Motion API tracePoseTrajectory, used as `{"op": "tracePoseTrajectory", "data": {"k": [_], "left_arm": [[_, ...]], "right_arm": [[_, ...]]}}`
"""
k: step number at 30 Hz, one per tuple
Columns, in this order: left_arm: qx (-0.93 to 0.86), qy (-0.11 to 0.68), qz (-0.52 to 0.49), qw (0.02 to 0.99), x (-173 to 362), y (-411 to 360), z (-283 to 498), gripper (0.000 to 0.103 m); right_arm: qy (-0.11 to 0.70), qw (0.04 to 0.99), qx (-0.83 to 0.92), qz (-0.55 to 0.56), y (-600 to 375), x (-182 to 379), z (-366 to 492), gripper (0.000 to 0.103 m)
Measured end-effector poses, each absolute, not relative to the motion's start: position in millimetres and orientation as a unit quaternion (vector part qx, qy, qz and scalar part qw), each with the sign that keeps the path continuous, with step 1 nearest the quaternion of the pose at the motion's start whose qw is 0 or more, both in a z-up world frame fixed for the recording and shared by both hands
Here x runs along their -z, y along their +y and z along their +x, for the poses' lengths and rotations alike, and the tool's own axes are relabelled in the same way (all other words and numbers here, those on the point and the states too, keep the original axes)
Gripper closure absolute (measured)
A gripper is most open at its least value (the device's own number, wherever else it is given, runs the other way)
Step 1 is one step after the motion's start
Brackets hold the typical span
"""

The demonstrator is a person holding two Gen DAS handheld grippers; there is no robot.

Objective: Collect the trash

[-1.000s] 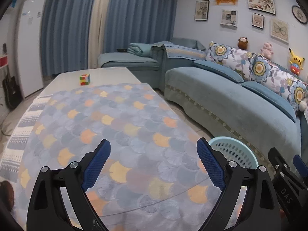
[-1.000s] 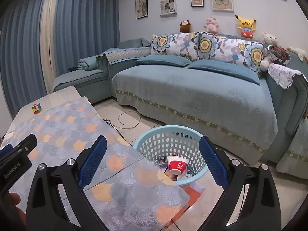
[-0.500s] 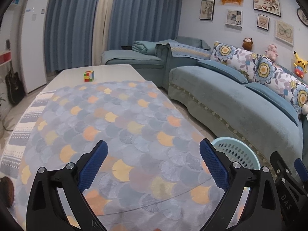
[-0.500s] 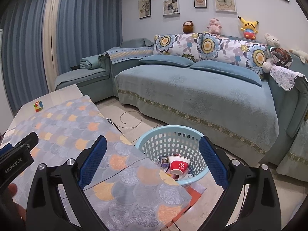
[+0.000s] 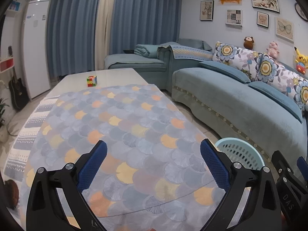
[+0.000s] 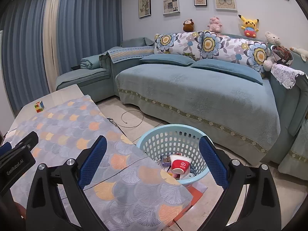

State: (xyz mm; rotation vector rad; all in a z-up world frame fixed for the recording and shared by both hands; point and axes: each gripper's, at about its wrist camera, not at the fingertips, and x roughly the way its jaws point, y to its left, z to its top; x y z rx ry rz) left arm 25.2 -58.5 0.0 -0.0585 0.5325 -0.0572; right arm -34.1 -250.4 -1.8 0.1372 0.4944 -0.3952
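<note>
Lighting in both views is soft, even indoor light with a cool bluish cast, no hard shadows anywhere. The closed curtains (image 5: 77,28) let a pale strip glow through the middle, so some daylight leaks in there. Faint sheen on the bare end of the desk (image 5: 115,75) and on the white fridge (image 5: 36,44). Heavy fisheye: walls and sofa (image 6: 202,96) bow outward, corners go black. Center is sharp, edges smear a bit, and the fingers (image 5: 92,165) up close look slightly soft.
</note>
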Motion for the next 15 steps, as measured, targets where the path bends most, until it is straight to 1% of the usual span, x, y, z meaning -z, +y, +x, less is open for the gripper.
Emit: {"op": "tracePoseTrajectory", "data": {"k": [15], "left_arm": [[0.030, 0.265, -0.026, 0.964, 0.9, -59.0, 26.3, 0.008]], "right_arm": [[0.247, 0.947, 0.195, 0.070, -249.5, 3.6, -32.1, 0.011]]}}
